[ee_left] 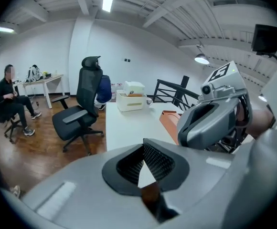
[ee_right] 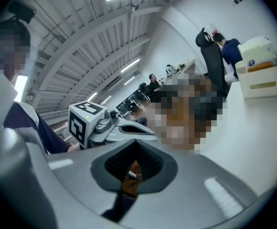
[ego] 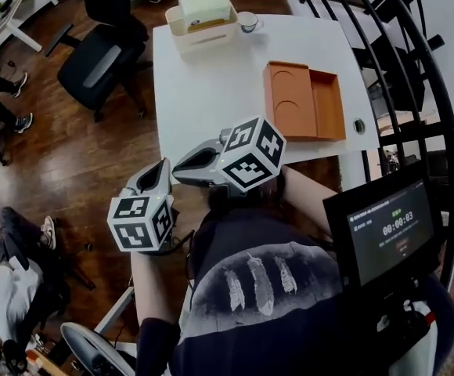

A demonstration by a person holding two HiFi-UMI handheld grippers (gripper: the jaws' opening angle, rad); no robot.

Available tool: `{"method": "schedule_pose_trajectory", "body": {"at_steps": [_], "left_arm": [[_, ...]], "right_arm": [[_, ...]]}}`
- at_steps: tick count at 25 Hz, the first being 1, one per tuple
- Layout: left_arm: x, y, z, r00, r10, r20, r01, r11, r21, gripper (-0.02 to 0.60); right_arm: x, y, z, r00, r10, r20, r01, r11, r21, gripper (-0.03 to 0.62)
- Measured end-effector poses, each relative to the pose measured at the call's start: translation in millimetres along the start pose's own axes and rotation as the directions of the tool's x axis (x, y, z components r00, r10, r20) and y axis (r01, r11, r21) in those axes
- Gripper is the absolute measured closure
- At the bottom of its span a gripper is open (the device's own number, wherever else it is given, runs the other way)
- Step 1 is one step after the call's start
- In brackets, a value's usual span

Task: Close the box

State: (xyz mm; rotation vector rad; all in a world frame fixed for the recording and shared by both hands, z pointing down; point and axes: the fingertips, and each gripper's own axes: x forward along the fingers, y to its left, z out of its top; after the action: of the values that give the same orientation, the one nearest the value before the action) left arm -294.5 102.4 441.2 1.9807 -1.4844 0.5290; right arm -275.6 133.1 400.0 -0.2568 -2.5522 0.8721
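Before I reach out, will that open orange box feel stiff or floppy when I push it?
The orange box lies open with straight, crisp walls, so probably stiff. It looks shallow and empty, so likely light, and may slide on the smooth white table.

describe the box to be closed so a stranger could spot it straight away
Look at the white table; a white bin and a cup sit at its far end. Towards the near end, by its right edge, lies the orange box, opened flat. It is the only orange thing there, with a round hollow in one half.
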Motion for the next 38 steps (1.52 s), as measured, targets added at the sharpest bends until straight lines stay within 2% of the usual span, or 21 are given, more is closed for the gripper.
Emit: {"method": "schedule_pose_trajectory", "body": {"at_steps": [6, 10, 14, 19, 23, 26, 28, 31, 34, 36, 38], "left_arm": [[52, -43, 31, 0.992, -0.121, -0.047, 0.125, 0.987, 0.100, 0.566], [76, -79, 50, 0.987, -0.142, -0.073, 0.152, 0.976, 0.158, 0.566], [101, -116, 68, 0.993, -0.097, -0.068, 0.108, 0.978, 0.176, 0.566], [146, -156, 63, 0.994, 0.026, -0.104, -0.005, 0.981, 0.196, 0.566], [193, -176, 72, 0.986, 0.111, -0.127, -0.081, 0.973, 0.218, 0.566], [218, -183, 64, 0.975, 0.136, -0.175, -0.086, 0.960, 0.265, 0.566], [224, -181, 47, 0.964, 0.147, -0.222, -0.072, 0.948, 0.311, 0.566], [238, -171, 29, 0.946, 0.149, -0.287, -0.038, 0.932, 0.360, 0.566], [263, -159, 21, 0.931, 0.147, -0.333, -0.007, 0.922, 0.388, 0.566], [278, -152, 15, 0.920, 0.157, -0.360, 0.006, 0.910, 0.414, 0.566], [288, -149, 9, 0.911, 0.149, -0.384, 0.033, 0.903, 0.428, 0.566]], "right_arm": [[-56, -32, 15, 0.995, -0.085, 0.059, 0.083, 0.996, 0.021, 0.589], [-103, -39, 23, 0.991, -0.084, 0.105, 0.085, 0.996, -0.002, 0.589], [-166, -47, 19, 0.992, -0.058, 0.116, 0.063, 0.997, -0.045, 0.589], [-279, -83, -10, 0.993, -0.056, 0.103, 0.064, 0.995, -0.077, 0.589], [-375, -145, -23, 0.991, -0.105, 0.086, 0.111, 0.992, -0.068, 0.563], [-432, -177, -43, 0.980, -0.187, 0.067, 0.190, 0.981, -0.045, 0.563], [-462, -190, -61, 0.962, -0.263, 0.069, 0.263, 0.965, 0.011, 0.563], [-502, -223, -86, 0.915, -0.404, 0.020, 0.403, 0.915, 0.031, 0.563], [-528, -256, -121, 0.857, -0.502, -0.113, 0.503, 0.864, -0.025, 0.563], [-536, -271, -153, 0.819, -0.527, -0.228, 0.526, 0.848, -0.071, 0.563], [-539, -283, -189, 0.765, -0.539, -0.351, 0.527, 0.838, -0.138, 0.563]]}}
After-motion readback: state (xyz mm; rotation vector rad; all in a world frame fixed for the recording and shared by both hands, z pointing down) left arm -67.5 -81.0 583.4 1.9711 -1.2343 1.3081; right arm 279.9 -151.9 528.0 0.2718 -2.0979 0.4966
